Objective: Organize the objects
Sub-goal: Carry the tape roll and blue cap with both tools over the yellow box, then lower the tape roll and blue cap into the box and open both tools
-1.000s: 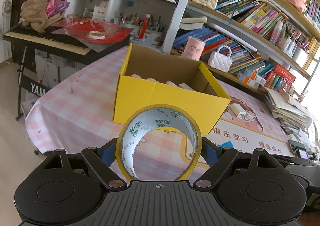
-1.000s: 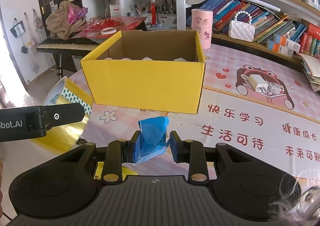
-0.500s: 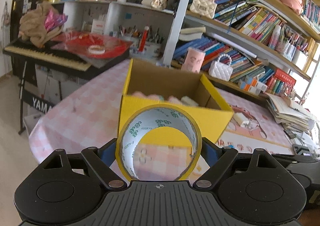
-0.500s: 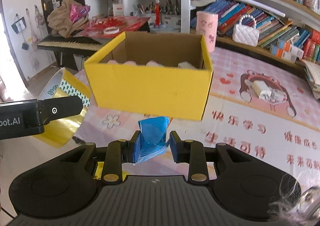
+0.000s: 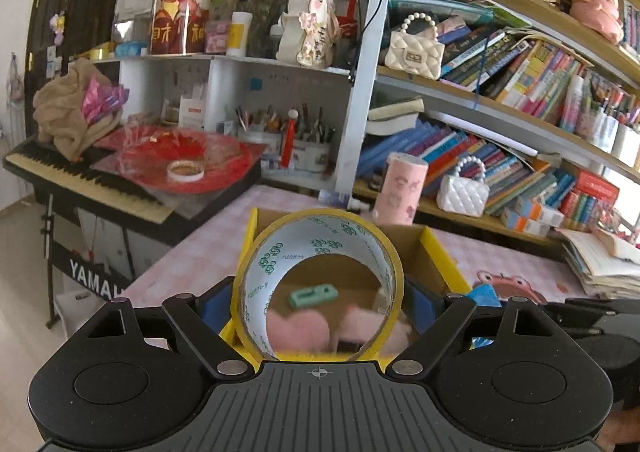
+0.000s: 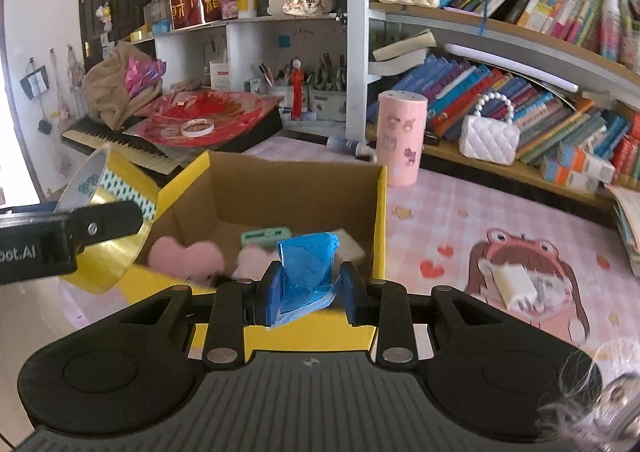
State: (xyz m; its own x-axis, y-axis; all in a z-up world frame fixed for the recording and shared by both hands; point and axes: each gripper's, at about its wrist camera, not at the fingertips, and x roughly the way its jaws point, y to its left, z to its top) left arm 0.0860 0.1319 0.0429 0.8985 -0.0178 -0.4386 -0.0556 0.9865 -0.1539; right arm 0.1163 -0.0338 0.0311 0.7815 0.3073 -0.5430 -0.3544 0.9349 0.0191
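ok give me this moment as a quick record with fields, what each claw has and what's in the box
left claw: shut on the yellow tape roll, held upright at the box's left side
right claw: shut on the blue packet, at the box's near wall
yellow box: open, on the pink checked tablecloth
box contents: pink plush pieces, green item, pale flat piece partly hidden
behind box: pink cup, upright

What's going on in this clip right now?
A person is packing loose items into an open yellow cardboard box. The left gripper grips a yellow roll of packing tape; the right gripper pinches a crumpled blue plastic bag. Both hover over the box, nothing released yet.
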